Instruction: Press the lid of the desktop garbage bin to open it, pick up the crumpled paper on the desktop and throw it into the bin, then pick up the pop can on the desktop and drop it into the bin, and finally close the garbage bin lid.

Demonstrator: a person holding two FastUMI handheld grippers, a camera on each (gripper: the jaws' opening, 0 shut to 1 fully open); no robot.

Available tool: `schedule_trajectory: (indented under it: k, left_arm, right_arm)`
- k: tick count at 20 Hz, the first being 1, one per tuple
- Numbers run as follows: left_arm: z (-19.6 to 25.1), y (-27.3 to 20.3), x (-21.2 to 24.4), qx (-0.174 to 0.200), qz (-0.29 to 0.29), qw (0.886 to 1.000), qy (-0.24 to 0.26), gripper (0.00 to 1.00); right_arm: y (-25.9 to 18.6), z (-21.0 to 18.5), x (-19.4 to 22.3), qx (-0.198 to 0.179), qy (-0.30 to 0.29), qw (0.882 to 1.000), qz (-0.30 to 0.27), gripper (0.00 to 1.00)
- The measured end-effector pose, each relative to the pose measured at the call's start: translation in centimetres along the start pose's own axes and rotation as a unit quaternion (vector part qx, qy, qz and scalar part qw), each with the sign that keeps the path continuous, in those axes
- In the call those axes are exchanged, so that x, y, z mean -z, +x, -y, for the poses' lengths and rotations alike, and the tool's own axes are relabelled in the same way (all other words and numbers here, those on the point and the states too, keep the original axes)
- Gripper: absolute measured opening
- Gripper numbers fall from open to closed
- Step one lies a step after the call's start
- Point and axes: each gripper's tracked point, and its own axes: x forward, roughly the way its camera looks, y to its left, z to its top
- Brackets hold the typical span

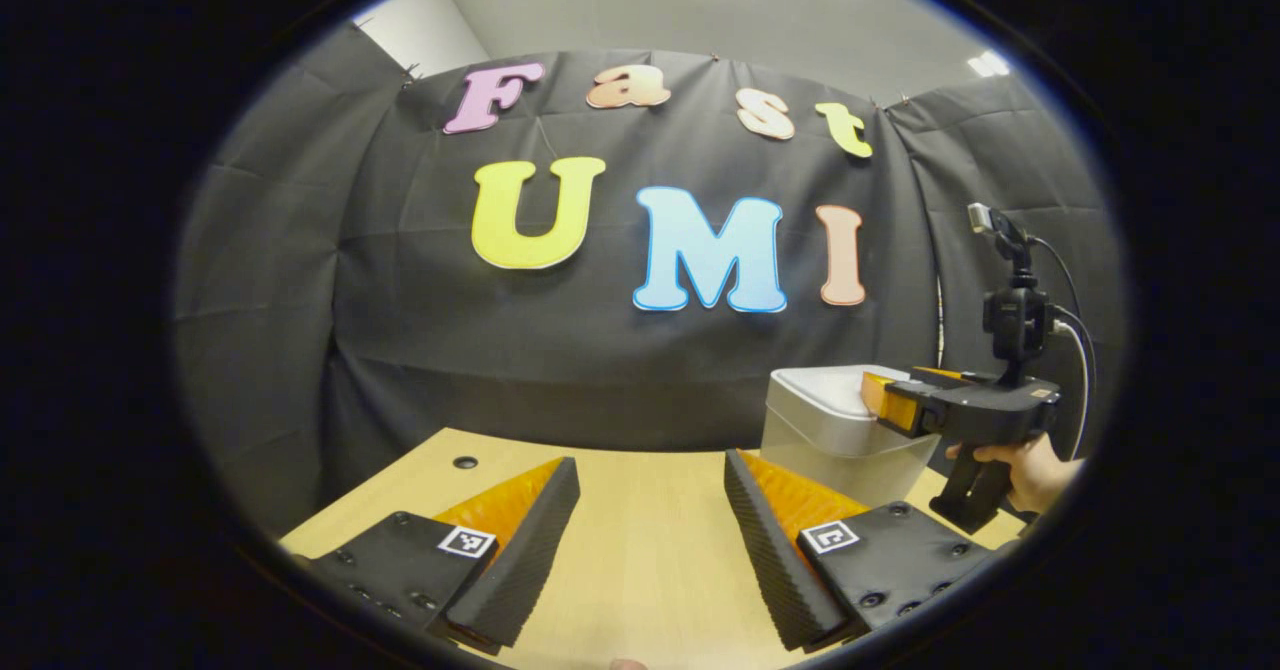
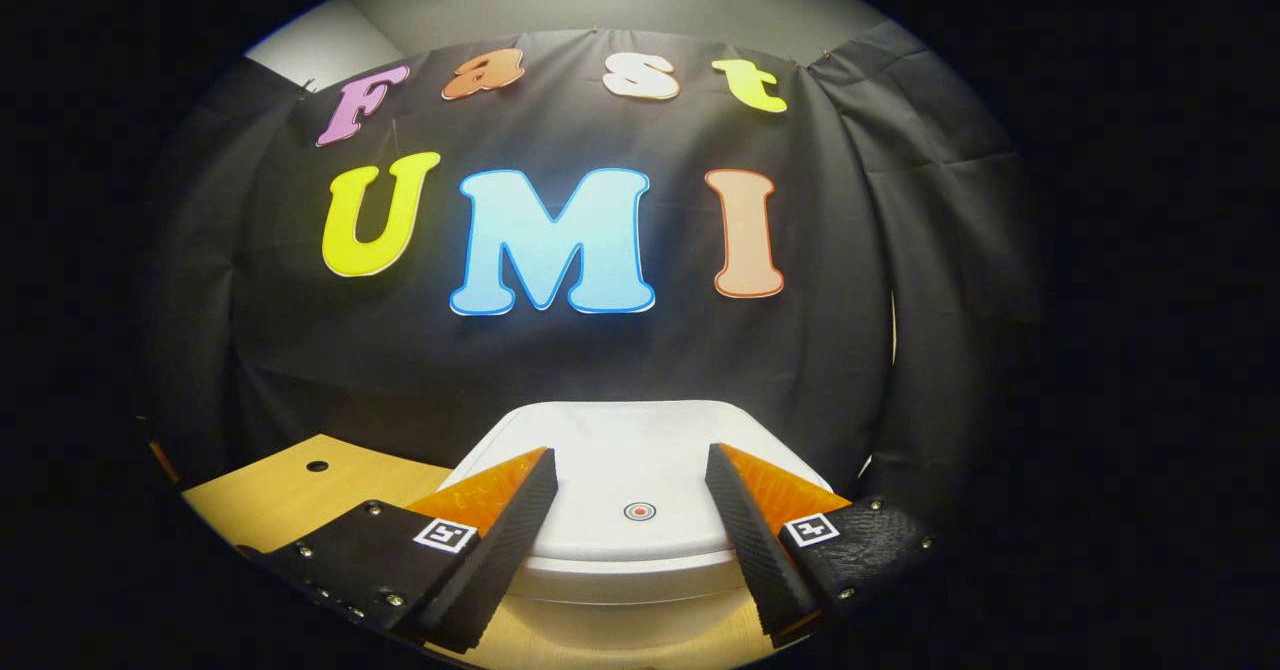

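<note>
While light wooden desktop (image 1: pixel 640 510) lies below, white rounded plastic garbage bin (image 2: pixel 625 540) stands at its right rear, lid (image 2: pixel 640 470) down flat. Right gripper (image 2: pixel 630 535) hovers above lid, fingers spread wide, holding nothing. Left gripper (image 1: pixel 650 550) equally wide apart over bare desktop, holding nothing. Small round red-ringed button (image 2: pixel 639 511) between right fingers.

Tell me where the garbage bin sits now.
The garbage bin stands on the table's far right side, lid shut, directly under the right gripper.
</note>
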Motion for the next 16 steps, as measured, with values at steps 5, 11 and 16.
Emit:
schedule_trajectory:
  k: [5, 11, 16]
  left_arm:
    - [0.5, 0.8, 0.2, 0.005, -0.005, 1.0, 0.002, 1.0]
    - [1.1, 1.6, 0.3, 0.009, -0.011, 1.0, 0.001, 0.95]
    - [1.3, 0.6, -0.7, 0.003, -0.002, 1.0, -0.002, 0.95]
  right_arm:
    - [0.1, 0.0, 0.2, -0.008, -0.001, 0.999, -0.033, 0.97]
    - [0.3, 0.1, 0.9, -0.022, 0.015, 1.0, -0.01, 0.98]
    - [0.2, 0.1, -0.1, -0.017, 0.02, 1.0, 0.0, 0.96]
